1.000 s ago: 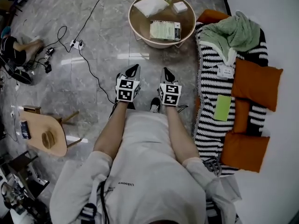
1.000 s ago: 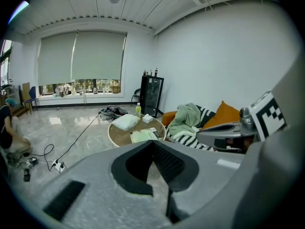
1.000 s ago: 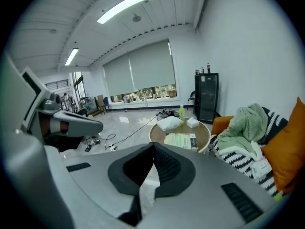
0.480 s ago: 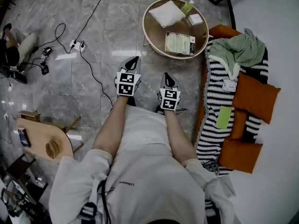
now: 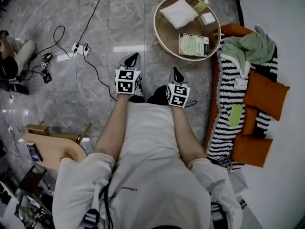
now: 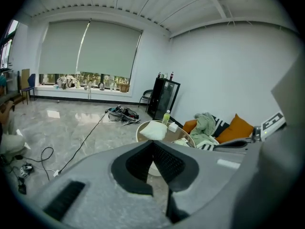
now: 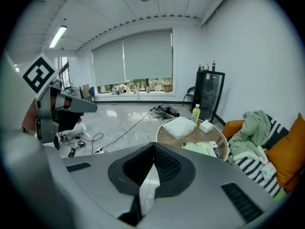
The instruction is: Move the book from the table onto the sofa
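The book [image 5: 193, 45], pale green with a dark edge, lies flat on the round wooden table [image 5: 172, 36] beside the sofa [image 5: 224, 113]. It also shows in the right gripper view as the book [image 7: 206, 148]. My left gripper [image 5: 133, 57] and right gripper [image 5: 175, 71] are held side by side over the floor, short of the table. The left gripper [image 6: 153, 144] has its jaws together with nothing in them. The right gripper [image 7: 153, 148] is likewise shut and empty, pointing toward the table.
On the table are a white pillow [image 5: 178, 12], a bottle [image 5: 201, 5] and a small white box [image 5: 208, 18]. The sofa carries a striped blanket, a green garment [image 5: 250, 44] and orange cushions [image 5: 267, 94]. Cables [image 5: 86, 49] cross the floor at left, near a small wooden table [image 5: 50, 147].
The whole scene has shifted in the head view as I walk: the table and sofa have slid right. Both grippers have travelled along with me, still shut and empty.
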{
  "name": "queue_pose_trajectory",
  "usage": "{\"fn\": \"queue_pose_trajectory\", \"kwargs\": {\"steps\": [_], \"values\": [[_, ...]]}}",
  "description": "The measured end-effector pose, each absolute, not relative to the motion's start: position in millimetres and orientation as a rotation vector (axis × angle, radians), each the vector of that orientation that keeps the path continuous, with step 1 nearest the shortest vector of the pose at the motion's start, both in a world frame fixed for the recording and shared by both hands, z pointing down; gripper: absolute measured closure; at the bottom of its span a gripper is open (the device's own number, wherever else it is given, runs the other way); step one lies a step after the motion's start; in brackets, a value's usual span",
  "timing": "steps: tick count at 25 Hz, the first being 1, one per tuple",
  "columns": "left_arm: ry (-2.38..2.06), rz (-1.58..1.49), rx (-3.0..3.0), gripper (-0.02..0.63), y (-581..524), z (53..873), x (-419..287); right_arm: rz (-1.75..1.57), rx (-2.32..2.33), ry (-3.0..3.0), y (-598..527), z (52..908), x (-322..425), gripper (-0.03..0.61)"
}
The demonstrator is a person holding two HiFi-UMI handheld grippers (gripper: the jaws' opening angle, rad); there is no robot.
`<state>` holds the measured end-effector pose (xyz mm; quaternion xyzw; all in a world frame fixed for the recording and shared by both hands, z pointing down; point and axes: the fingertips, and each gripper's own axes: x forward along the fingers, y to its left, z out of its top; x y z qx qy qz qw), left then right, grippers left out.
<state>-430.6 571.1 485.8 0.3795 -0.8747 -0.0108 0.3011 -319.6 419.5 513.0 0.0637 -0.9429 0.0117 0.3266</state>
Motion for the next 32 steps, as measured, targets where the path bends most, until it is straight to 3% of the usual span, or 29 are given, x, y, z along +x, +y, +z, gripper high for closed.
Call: {"fn": "queue_pose_trajectory", "kwargs": {"steps": [18, 32], "values": [[-2.259, -0.027, 1.095, 0.604, 506, 486, -525, 0.205, 0.420, -2.439, 326, 527, -403, 0.574], [-2.000, 0.200, 1.340, 0.604, 289, 516, -574, 0.506, 0.691, -2.321, 139, 564, -418, 0.574]]}}
